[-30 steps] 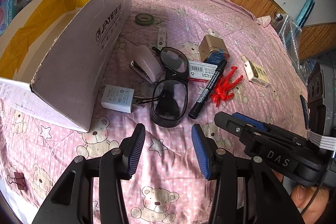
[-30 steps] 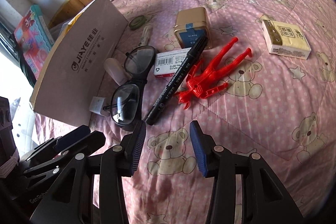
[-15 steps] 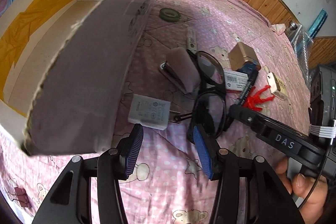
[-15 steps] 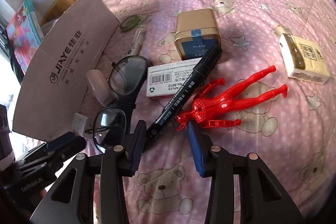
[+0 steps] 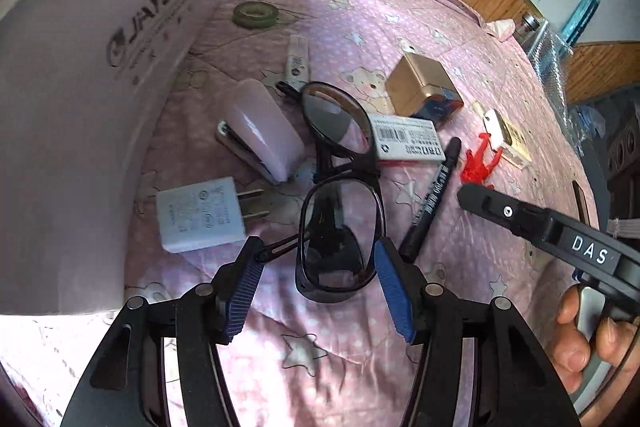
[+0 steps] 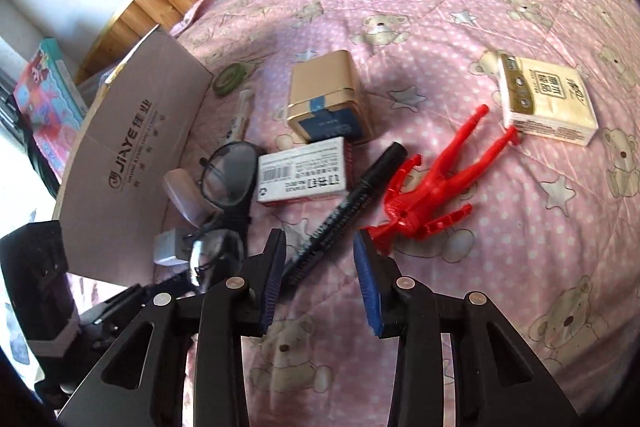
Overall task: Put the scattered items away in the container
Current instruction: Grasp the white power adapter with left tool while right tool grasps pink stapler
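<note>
The left gripper (image 5: pixel 320 291) was spread wide around the near lens of the black glasses (image 5: pixel 340 211), its blue pads not yet pressed on the frame. The right gripper (image 6: pixel 320 275) was also released, its fingers on both sides of the near end of the black marker (image 6: pixel 344 203). Just beyond lay the white charger (image 5: pixel 200 215), a pink stapler (image 5: pixel 264 131) and a red toy figure (image 6: pixel 432 183). The cardboard box (image 5: pixel 92 99) stood at the left on the pink blanket (image 6: pixel 500 267).
</note>
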`<state>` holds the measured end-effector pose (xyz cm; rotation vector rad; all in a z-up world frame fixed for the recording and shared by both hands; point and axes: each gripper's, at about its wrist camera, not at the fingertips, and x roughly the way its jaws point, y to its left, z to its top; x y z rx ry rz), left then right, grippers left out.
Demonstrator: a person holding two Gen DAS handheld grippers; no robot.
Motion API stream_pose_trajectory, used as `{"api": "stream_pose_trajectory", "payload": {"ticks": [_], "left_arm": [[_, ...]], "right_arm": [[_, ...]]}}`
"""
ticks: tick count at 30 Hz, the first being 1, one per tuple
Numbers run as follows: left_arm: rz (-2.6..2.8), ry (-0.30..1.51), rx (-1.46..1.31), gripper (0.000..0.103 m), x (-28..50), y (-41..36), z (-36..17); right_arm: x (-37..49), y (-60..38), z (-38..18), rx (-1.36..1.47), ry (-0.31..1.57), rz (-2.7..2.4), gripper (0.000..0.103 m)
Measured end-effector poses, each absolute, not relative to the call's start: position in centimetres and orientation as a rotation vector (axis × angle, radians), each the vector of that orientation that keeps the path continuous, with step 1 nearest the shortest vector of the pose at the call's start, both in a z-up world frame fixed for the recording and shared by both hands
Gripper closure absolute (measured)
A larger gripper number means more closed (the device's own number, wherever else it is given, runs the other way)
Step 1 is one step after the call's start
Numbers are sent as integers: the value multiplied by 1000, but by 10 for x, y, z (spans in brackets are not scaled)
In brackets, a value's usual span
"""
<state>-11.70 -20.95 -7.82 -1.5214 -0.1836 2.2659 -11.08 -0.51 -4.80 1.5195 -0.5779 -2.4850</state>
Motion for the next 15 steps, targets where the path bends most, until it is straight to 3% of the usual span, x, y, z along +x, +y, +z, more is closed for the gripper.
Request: {"api": "stream_pose_trajectory", "payload": {"ticks": [9, 13, 15], "left_arm": [[2311, -321, -1454, 46, -123, -246, -57], [2395, -285, -1479, 46, -126, -261, -64], [2428, -290, -1480, 46, -130, -266, -66]], "right_arm": [[-139, -55, -38, 1450, -368, -2338, 56], [-149, -75, -65, 1534, -350, -2255, 52], [-146, -67, -71, 1543, -418, -2243, 56]]}}
